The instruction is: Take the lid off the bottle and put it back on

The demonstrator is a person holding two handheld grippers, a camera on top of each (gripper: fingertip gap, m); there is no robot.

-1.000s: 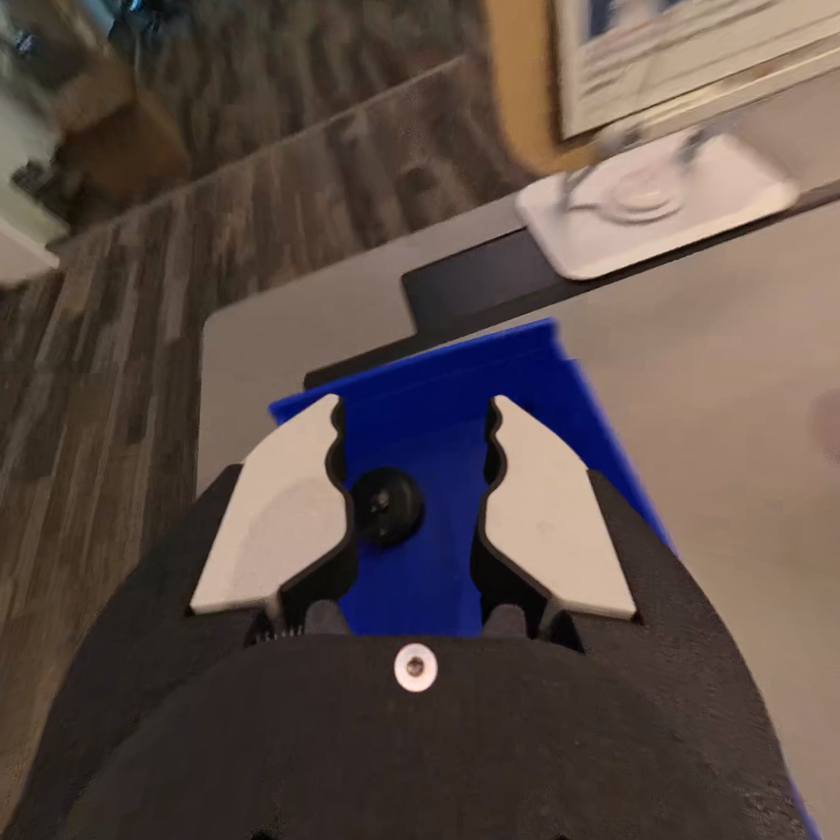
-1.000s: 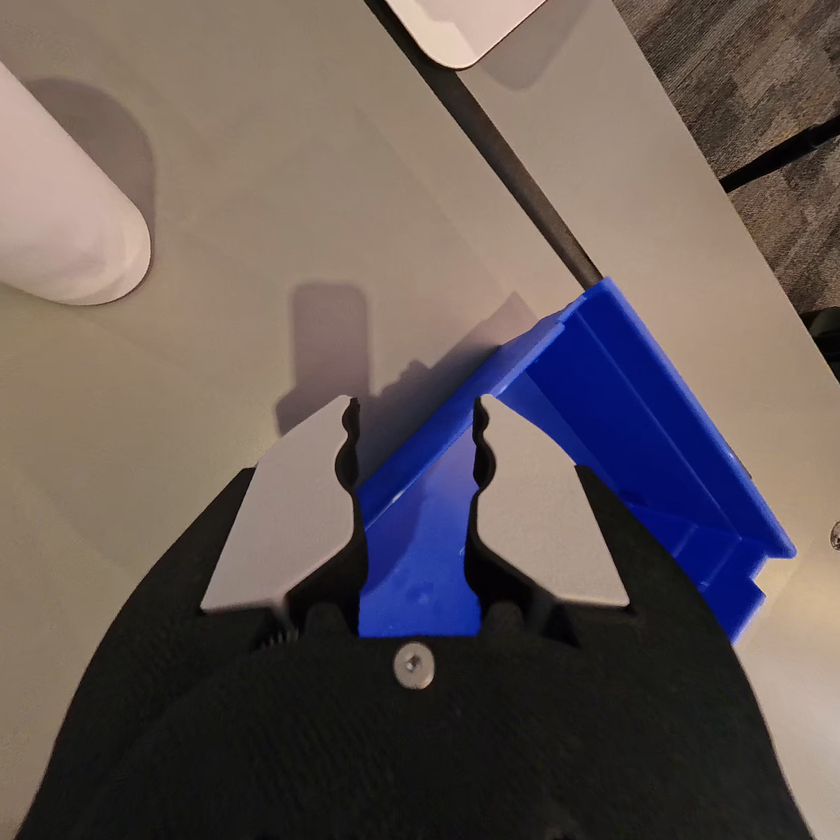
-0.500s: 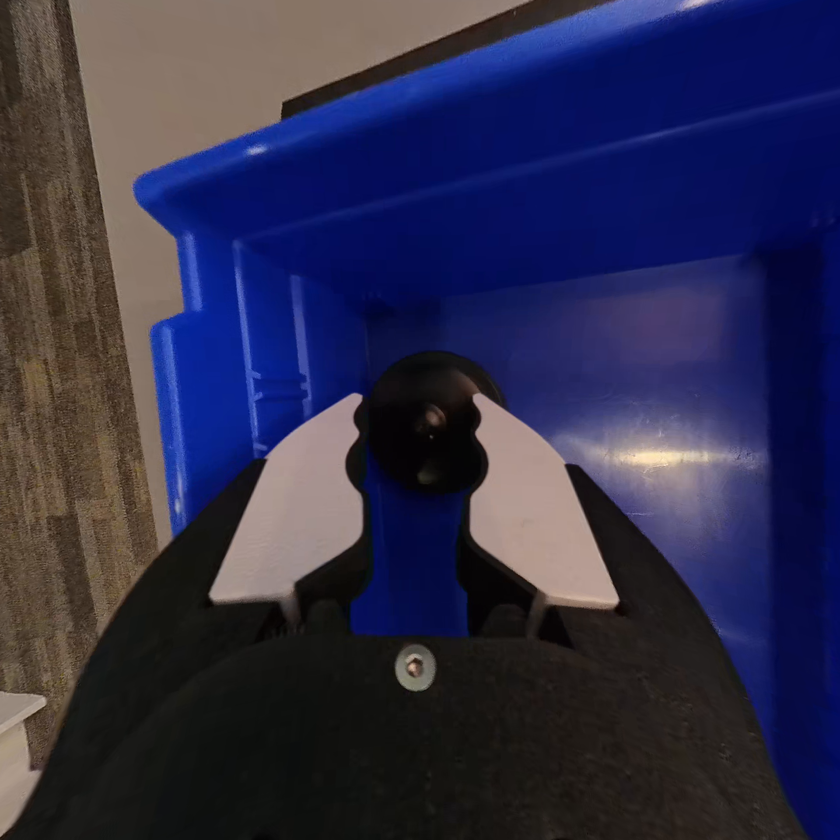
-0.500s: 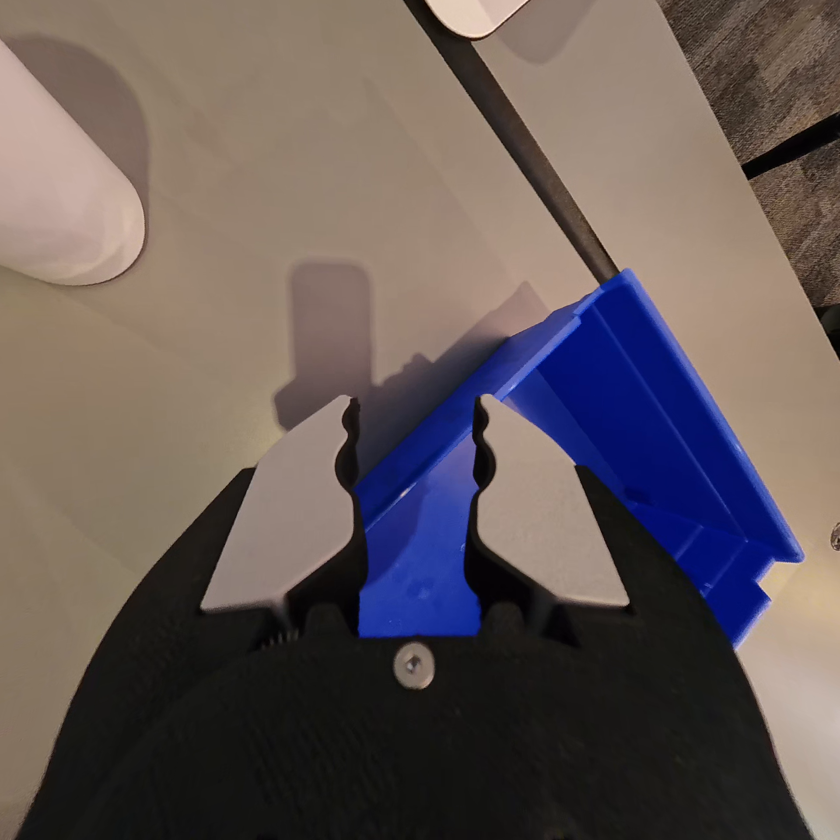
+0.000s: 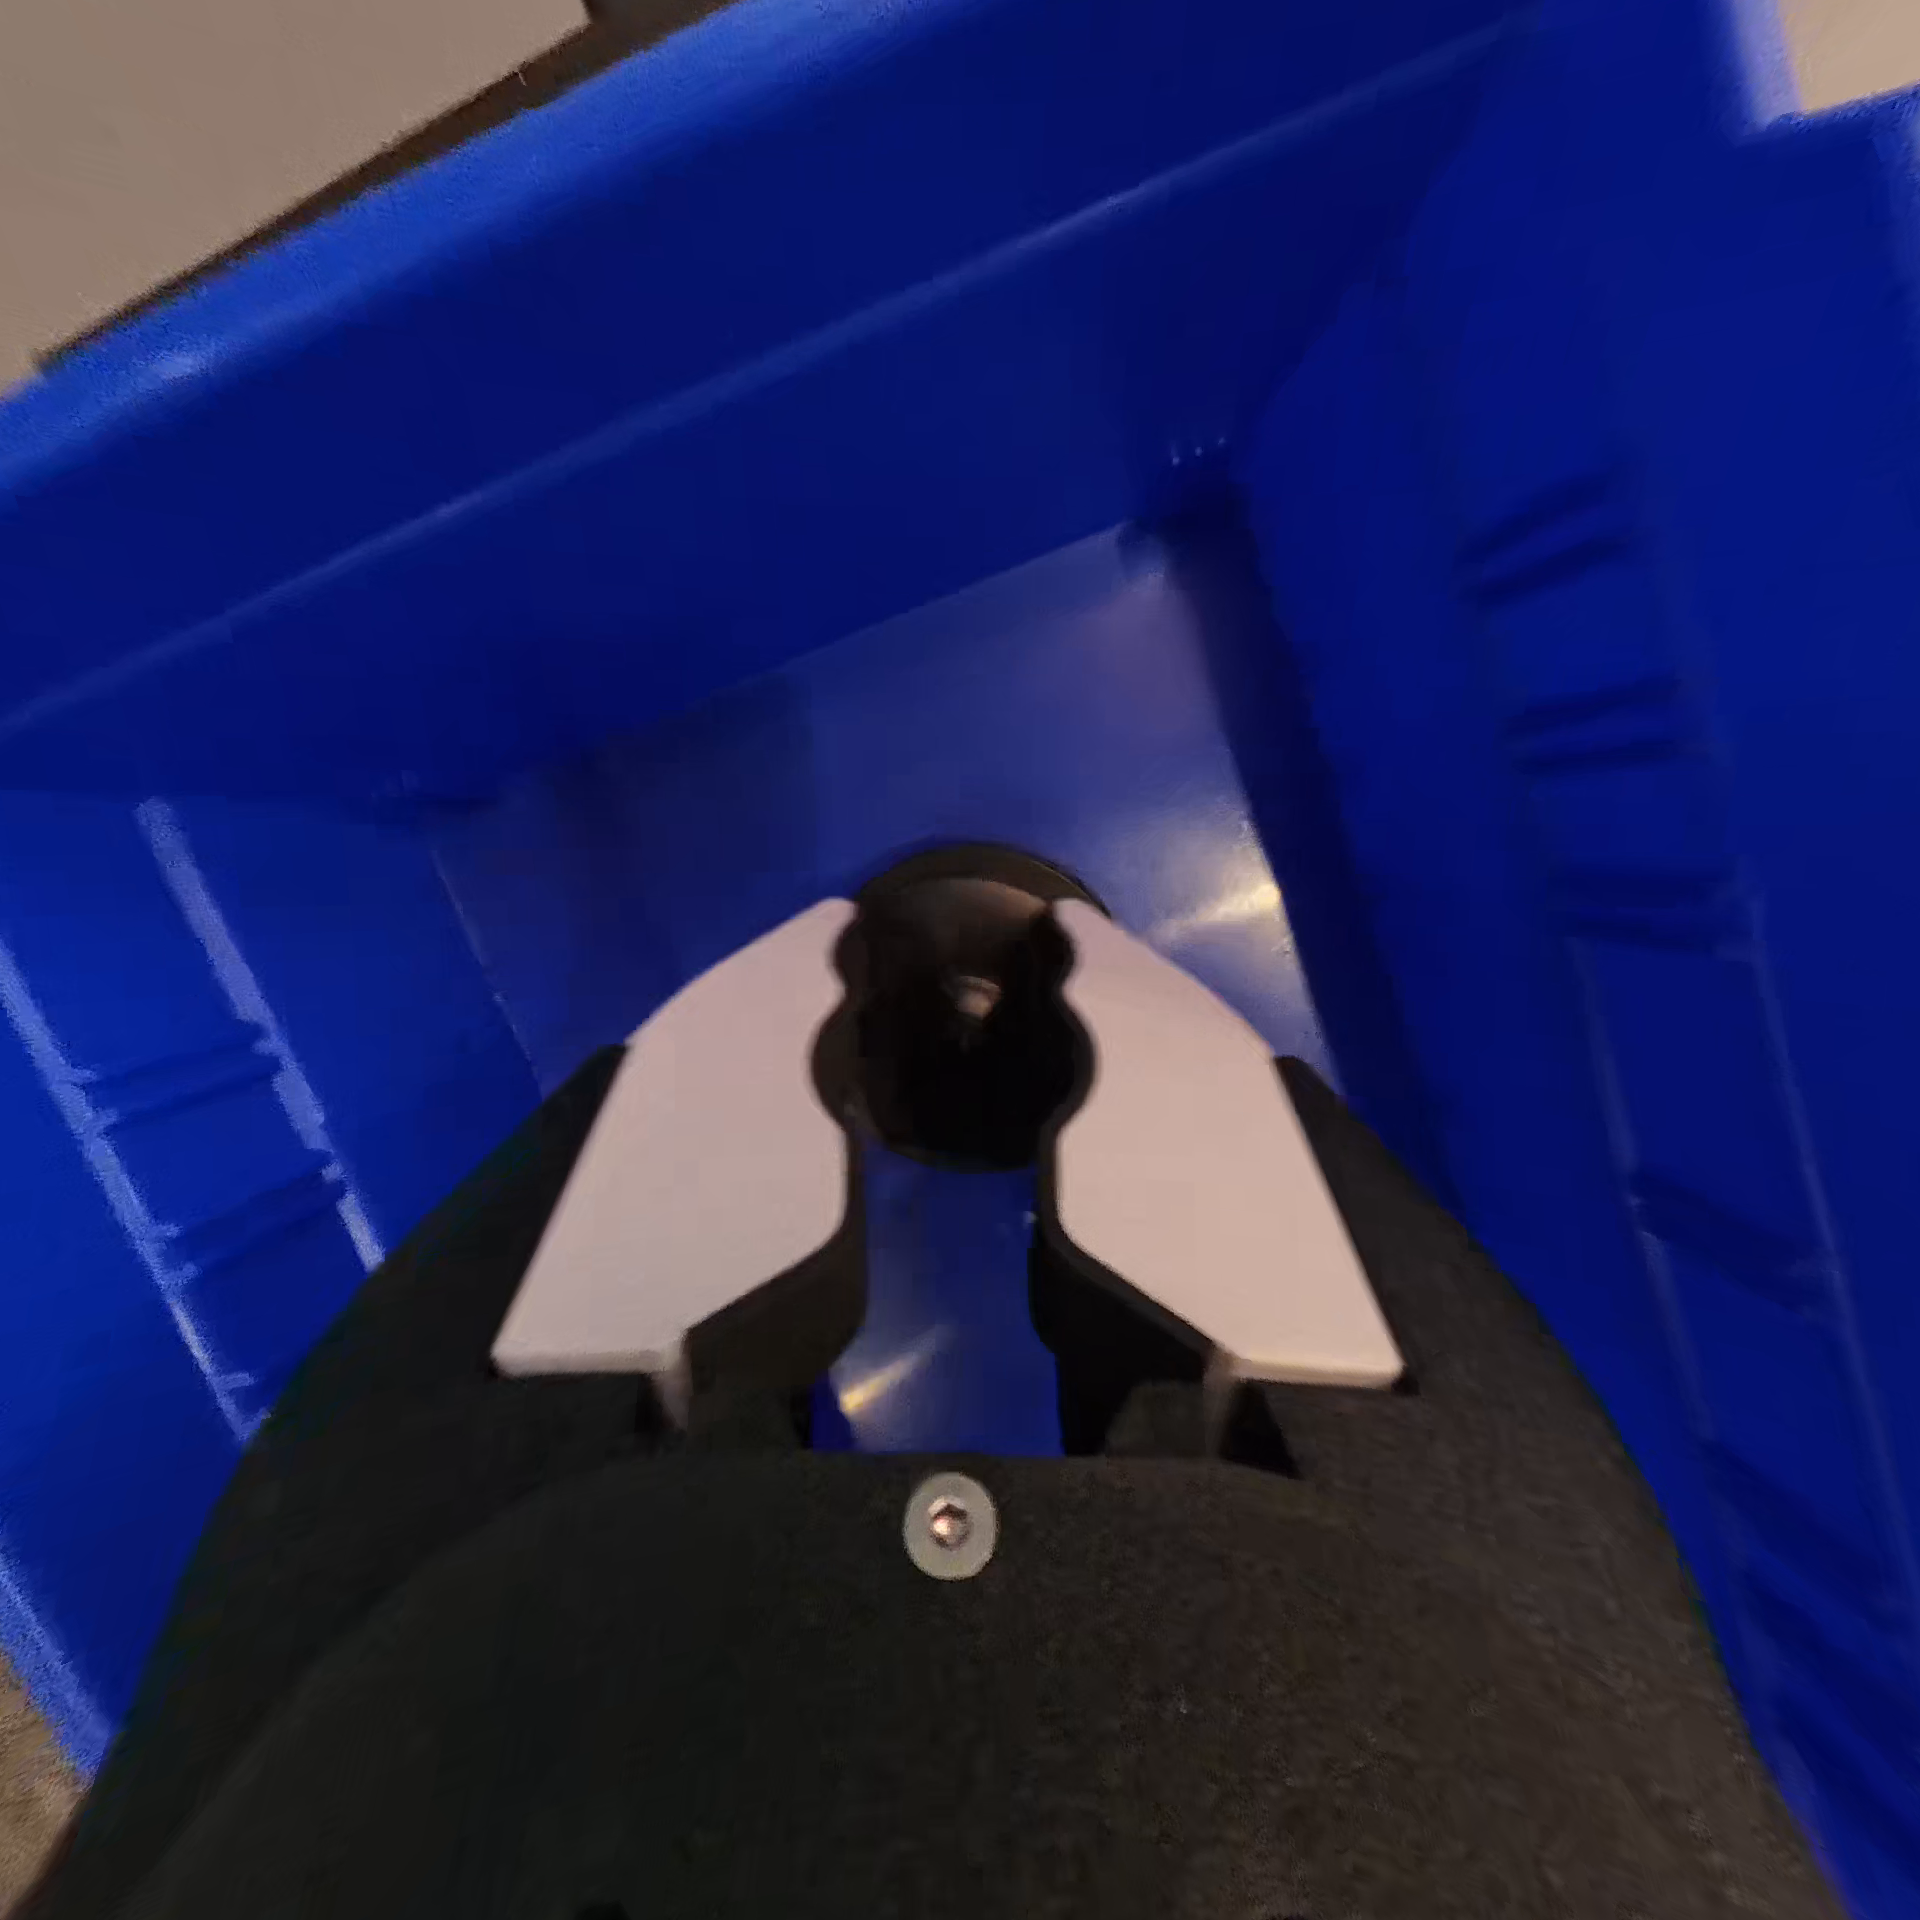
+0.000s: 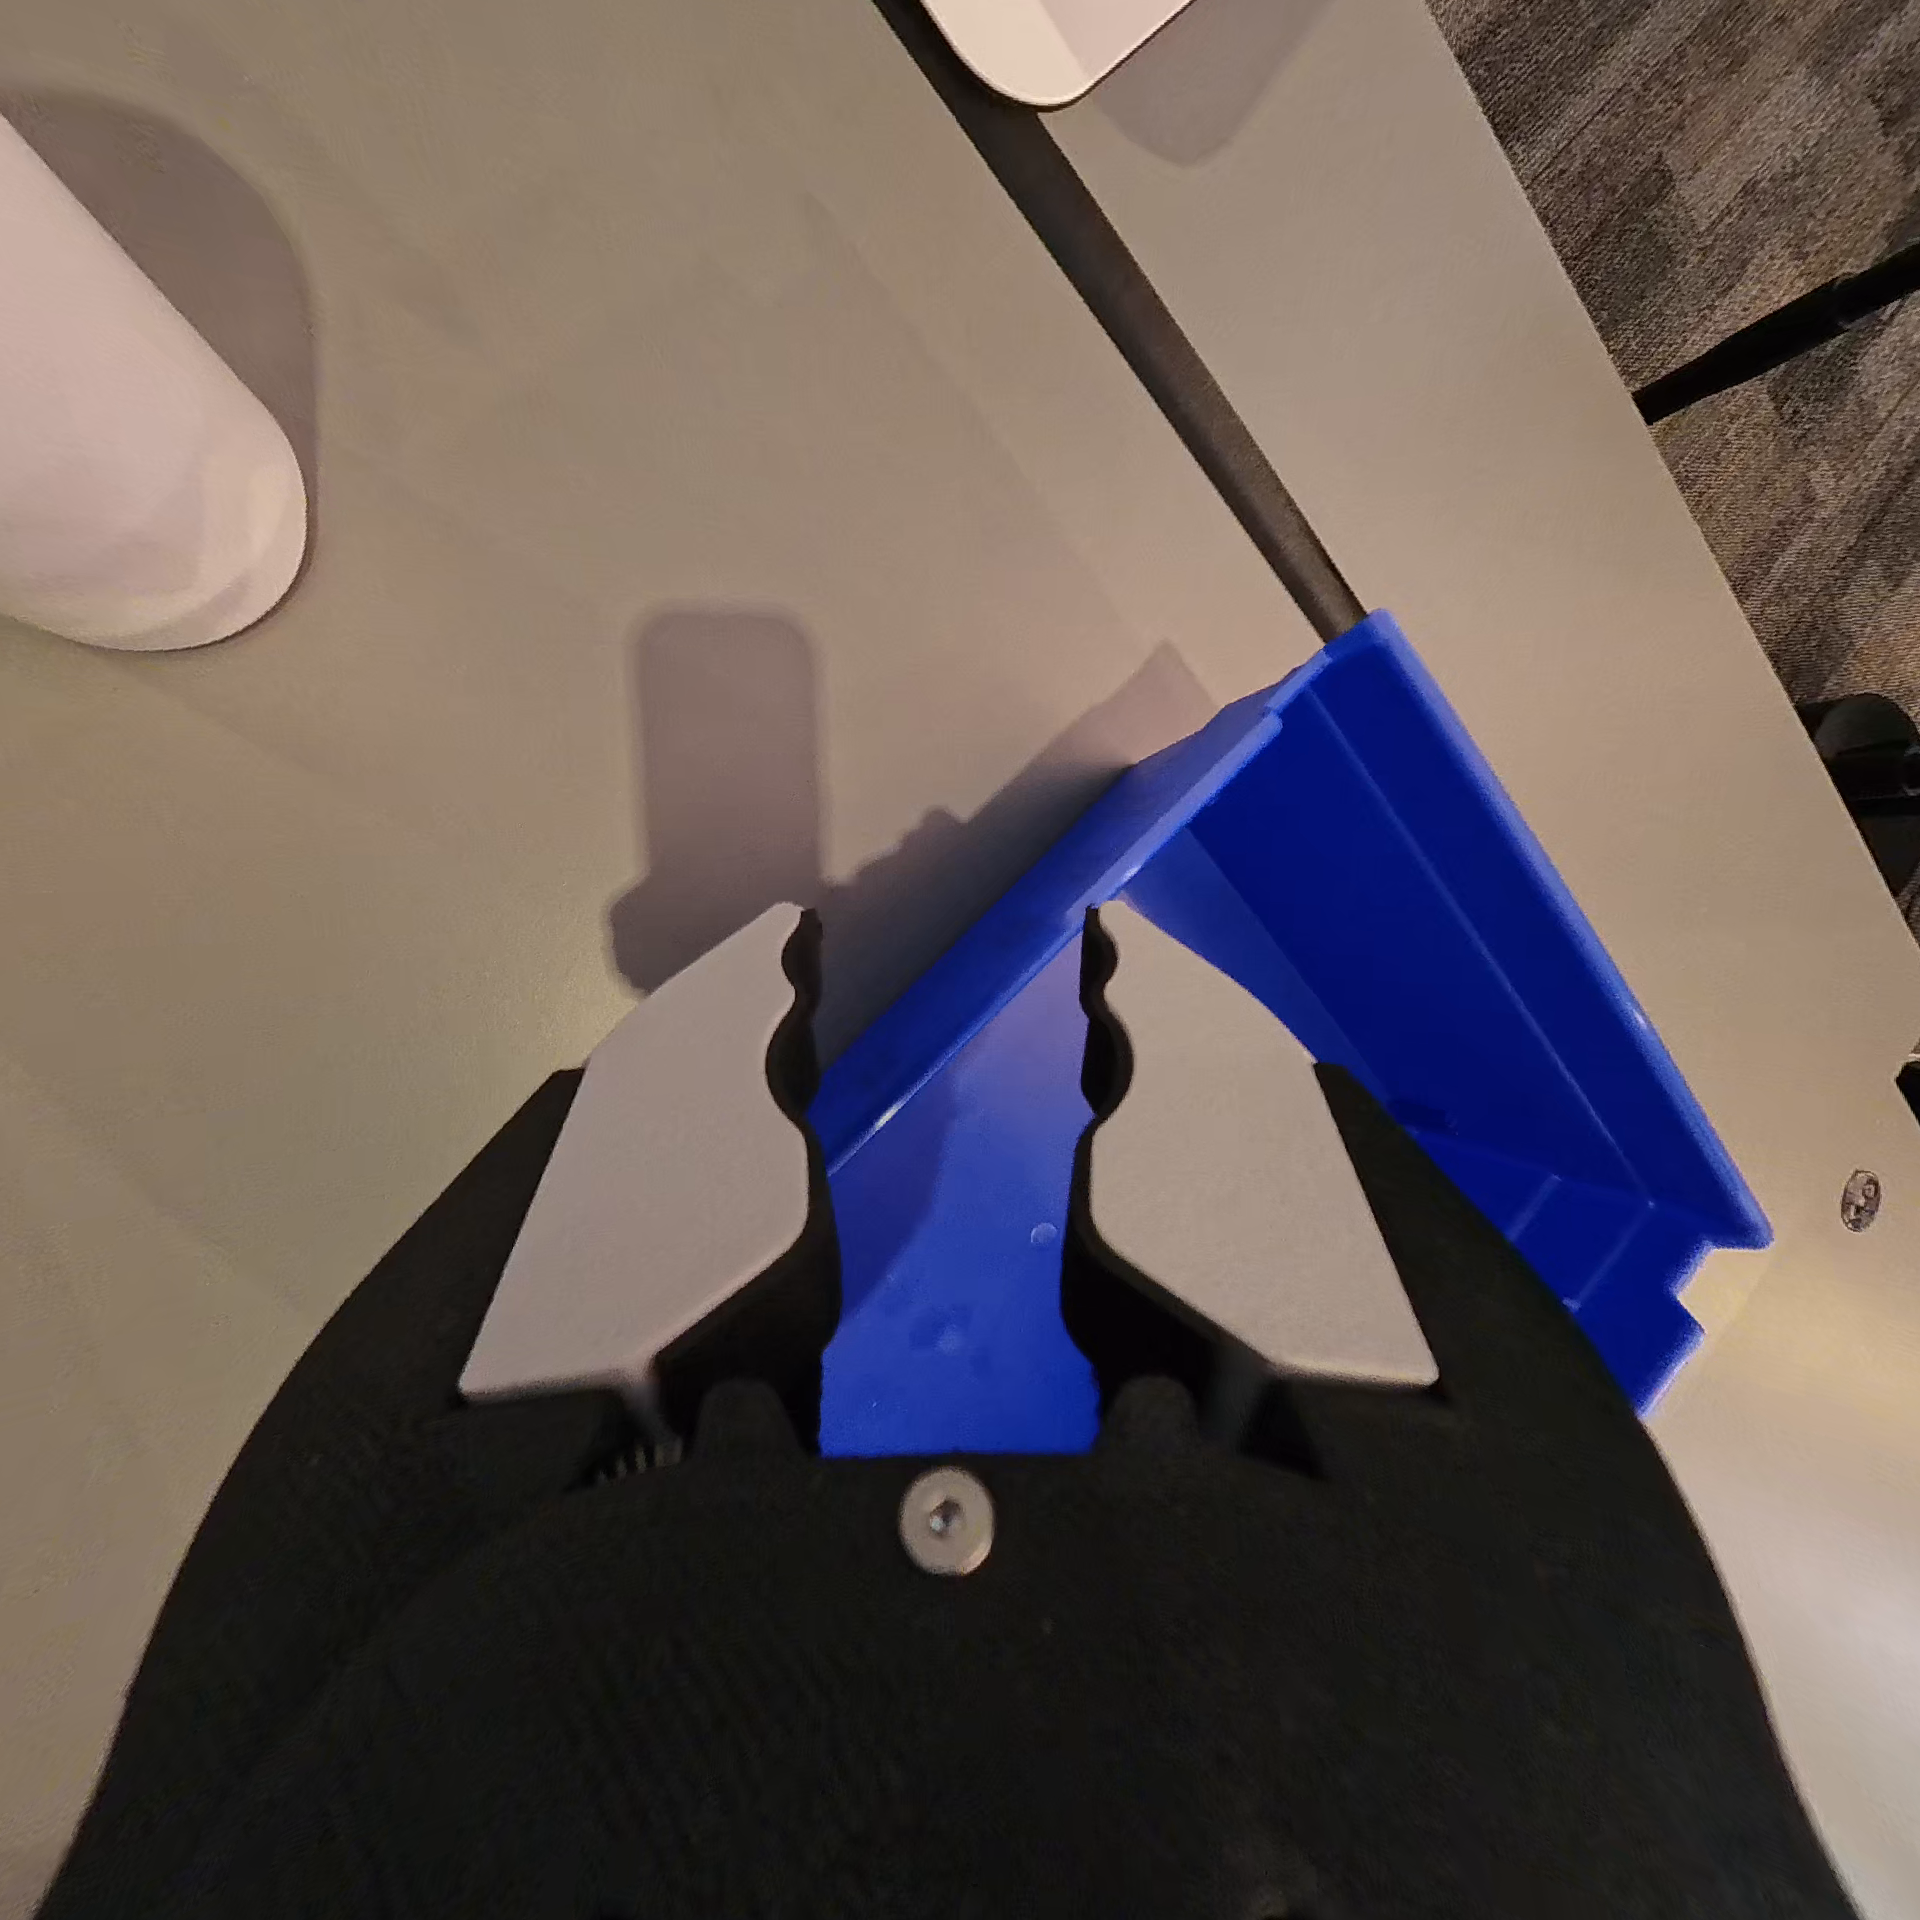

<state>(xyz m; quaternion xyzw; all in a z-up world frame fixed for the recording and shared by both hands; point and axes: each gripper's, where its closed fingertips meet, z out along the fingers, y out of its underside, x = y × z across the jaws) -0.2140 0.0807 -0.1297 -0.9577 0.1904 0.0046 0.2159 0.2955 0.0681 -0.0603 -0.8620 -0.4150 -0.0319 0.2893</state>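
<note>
Left tool [image 5: 956, 925] down inside blue bin [image 5: 727, 468], nearly closed around a small round black object, apparently the lid [image 5: 951, 1049]. White fingers [image 5: 707, 1164] flank the lid on both sides, notched inner edges at or very near its rim; firm contact not resolvable, slight blur. Lid sits on bin floor close to the far wall, directly between the fingertips. Bin walls rise ahead and to the right of the tool.

Right tool [image 6: 945, 925] above the tabletop [image 6: 520, 312], open about halfway, holding nothing. Gap between fingers [image 6: 644, 1174] clear; blue bin [image 6: 1455, 935] seen through and beyond it, bin floor directly beneath the gap, near rim running ahead and right. No contact visible between this tool and bin.

White cylindrical object [image 6: 114, 488] well off to the left and ahead of the right tool, on the tabletop; may be the bottle, identity not confirmed. Flat white object [image 6: 1049, 42] at far edge ahead. Dark seam [image 6: 1164, 343] crossing tabletop ahead of bin. Carpeted floor [image 6: 1714, 208] beyond, far right.
</note>
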